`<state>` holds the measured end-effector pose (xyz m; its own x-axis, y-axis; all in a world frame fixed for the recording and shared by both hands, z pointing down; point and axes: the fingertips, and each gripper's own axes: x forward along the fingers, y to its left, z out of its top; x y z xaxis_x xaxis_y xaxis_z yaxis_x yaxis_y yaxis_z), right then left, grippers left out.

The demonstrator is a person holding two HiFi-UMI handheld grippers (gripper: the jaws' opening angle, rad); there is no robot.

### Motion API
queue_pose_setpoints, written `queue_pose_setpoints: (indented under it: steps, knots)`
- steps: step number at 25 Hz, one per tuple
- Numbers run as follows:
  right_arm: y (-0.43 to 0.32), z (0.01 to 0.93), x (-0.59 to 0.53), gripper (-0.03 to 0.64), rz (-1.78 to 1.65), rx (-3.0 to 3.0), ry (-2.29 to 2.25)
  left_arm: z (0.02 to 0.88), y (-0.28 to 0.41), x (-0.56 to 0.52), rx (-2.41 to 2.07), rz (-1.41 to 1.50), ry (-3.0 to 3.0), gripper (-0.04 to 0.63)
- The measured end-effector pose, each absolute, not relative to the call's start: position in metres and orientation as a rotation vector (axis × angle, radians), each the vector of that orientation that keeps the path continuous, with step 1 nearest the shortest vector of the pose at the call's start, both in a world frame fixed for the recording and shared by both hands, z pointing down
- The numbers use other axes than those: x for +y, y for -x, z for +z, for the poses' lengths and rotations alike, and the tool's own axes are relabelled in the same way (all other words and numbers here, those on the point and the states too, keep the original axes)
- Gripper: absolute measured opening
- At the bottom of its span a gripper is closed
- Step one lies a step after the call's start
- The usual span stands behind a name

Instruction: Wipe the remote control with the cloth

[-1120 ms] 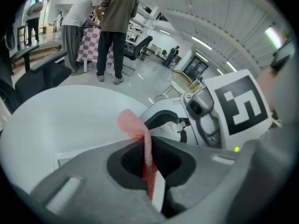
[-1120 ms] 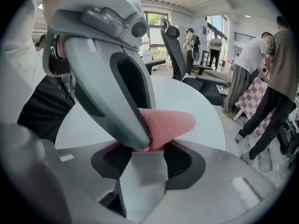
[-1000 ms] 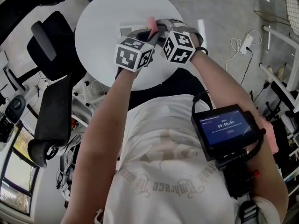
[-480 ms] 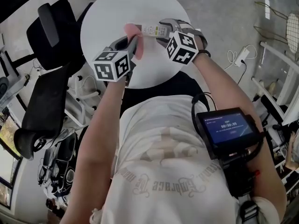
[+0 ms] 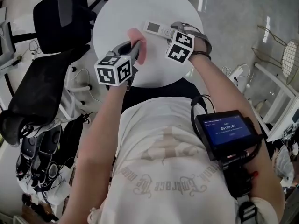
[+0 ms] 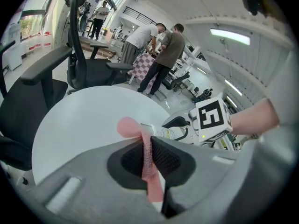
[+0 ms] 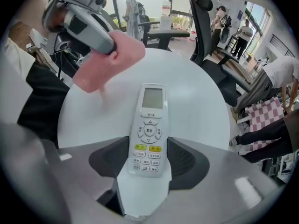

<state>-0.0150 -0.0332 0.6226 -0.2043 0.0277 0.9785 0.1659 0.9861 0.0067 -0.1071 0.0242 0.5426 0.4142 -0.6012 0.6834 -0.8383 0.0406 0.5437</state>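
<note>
Swung away to the left since a second ago, the left hand-held gripper (image 5: 134, 48) no longer crowds against the right one over the remote control (image 5: 157, 29); it has carried the pink cloth (image 5: 138, 43) off with it, and the two tools now stand apart above the round white worktop (image 5: 117, 13).

Closest in, the left hand-held gripper is clenched on the cloth. Its own view shows the jaws pinched together on a thin fold of it, with a strip hanging below them and a rounded lump bulging just past their tips, clear of the worktop surface.

Across from it, the right hand-held gripper (image 5: 174, 30) points steeply down. Its jaws are spread wide and closing, and the lower, button end of the remote control lies between them with a thin gap showing on either side, so the pads are not pressing it. The remote control rests flat on the worktop, face up, its screen end reaching away beyond the jaw tips.

Beyond the worktop's far edge stands a black office chair (image 5: 60, 13). Farther still, past the left hand-held gripper, several people (image 6: 156, 55) stand in the room.
</note>
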Motion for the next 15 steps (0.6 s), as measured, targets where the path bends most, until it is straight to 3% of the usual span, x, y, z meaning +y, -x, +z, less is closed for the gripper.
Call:
queue_pose_setpoints:
  steps: [8,15]
  knots:
    - [0.007,0.629,-0.043,0.256,-0.006,-1.714,0.131,0.542,0.111,0.030,-1.290,0.284,-1.630,0.023]
    - [0.003,0.625,-0.018,0.253,0.490,-1.819,0.044,0.543,0.121,0.034,-1.258,0.202,-1.595,0.024]
